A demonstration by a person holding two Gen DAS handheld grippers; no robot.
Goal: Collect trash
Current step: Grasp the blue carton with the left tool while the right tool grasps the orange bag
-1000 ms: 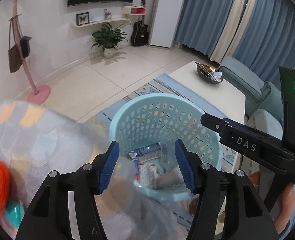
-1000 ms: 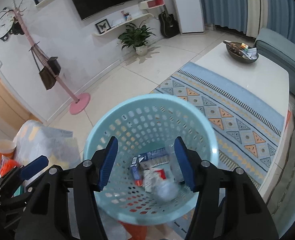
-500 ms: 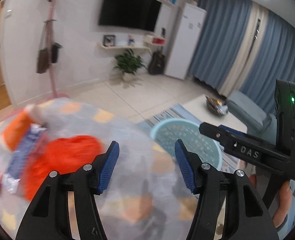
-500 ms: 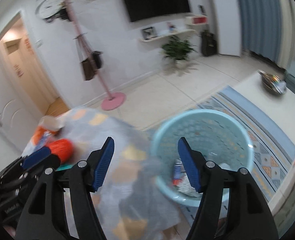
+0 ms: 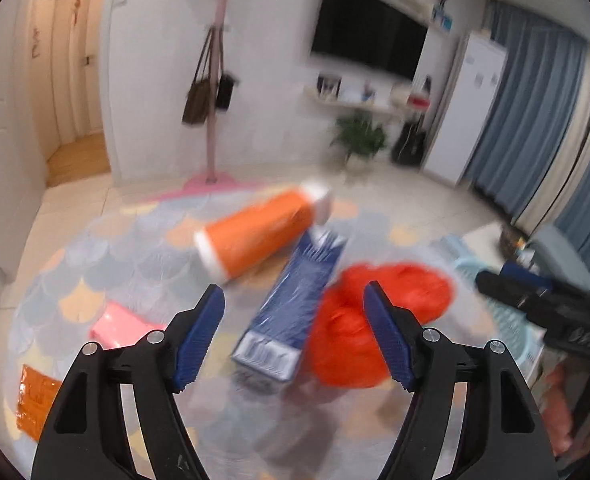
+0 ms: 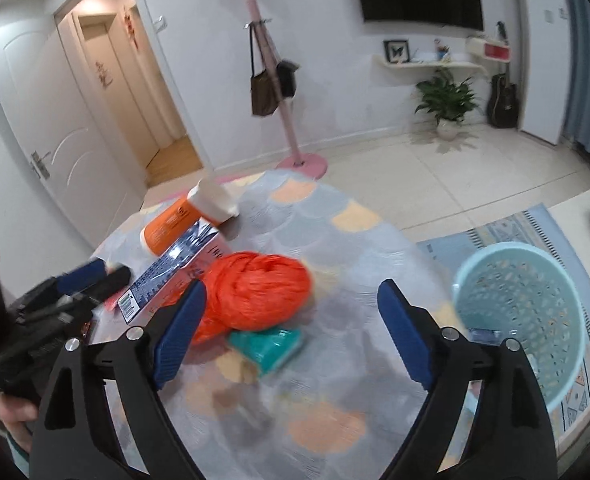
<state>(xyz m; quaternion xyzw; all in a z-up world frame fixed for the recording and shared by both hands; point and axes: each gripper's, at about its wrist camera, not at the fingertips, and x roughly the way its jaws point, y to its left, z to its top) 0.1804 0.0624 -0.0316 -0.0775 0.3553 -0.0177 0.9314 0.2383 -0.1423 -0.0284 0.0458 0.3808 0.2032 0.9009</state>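
Both the left hand-held gripper [image 5: 295, 340] and right hand-held gripper [image 6: 291, 332] hang released and empty above the scale-patterned bench [image 6: 335, 240], a crumpled orange plastic bag [image 6: 255, 292] ahead, a perforated pale-blue plastic basket [image 6: 523, 312] right.

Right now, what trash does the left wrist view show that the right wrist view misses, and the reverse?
Only the left wrist view shows the pink packet and the orange wrapper near the table's left edge. Only the right wrist view shows the teal packet beside the orange mesh bag, and the inside of the light blue basket. Both show the orange cup lying on its side, the blue carton, the mesh bag, and both claws, left claw and right claw, open and empty.
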